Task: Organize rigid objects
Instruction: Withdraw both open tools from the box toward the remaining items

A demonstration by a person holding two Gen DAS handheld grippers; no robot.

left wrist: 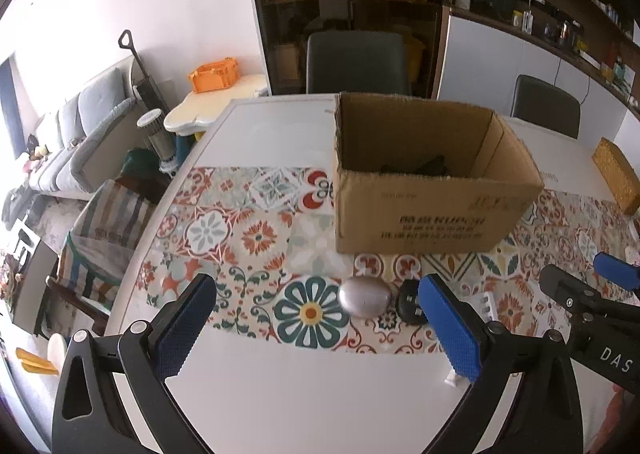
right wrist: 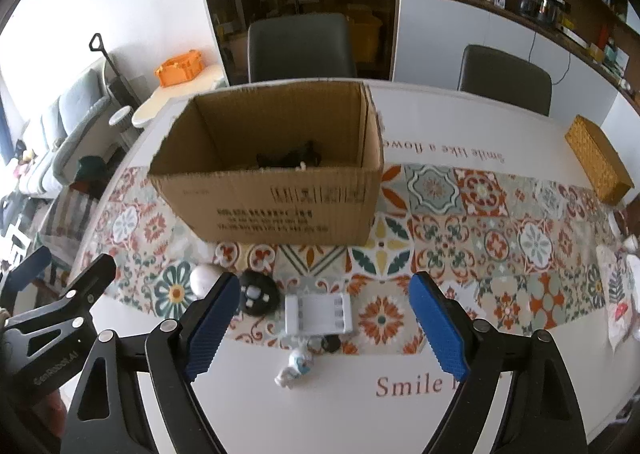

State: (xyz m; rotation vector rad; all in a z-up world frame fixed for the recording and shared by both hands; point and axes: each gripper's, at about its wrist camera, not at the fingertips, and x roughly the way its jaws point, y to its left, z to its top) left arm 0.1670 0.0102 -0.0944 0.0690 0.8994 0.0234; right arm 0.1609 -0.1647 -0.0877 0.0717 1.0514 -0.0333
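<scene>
Now, box [right wrist: 272, 205]: topless, for drop-ins
items: egg [left wrist: 365, 298], remote [right wrist: 258, 293], charger [right wrist: 319, 313] lined up, awaiting pickup
left gripper [left wrist: 316, 326]: wide, empty
right gripper [right wrist: 324, 324]: wide, empty

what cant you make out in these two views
- Dark things in the box: both views, its front wall hides most of them.
- Black remote: left view, a tool finger covers part.
- Small figurine: right view, too small to identify.
- Table lettering: right view, finger cuts it off.

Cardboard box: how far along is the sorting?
Done: dark items already lie in the cardboard box. In hand: nothing; left gripper and right gripper both open. Left: silver oval, black remote, white charger, small figurine.
</scene>
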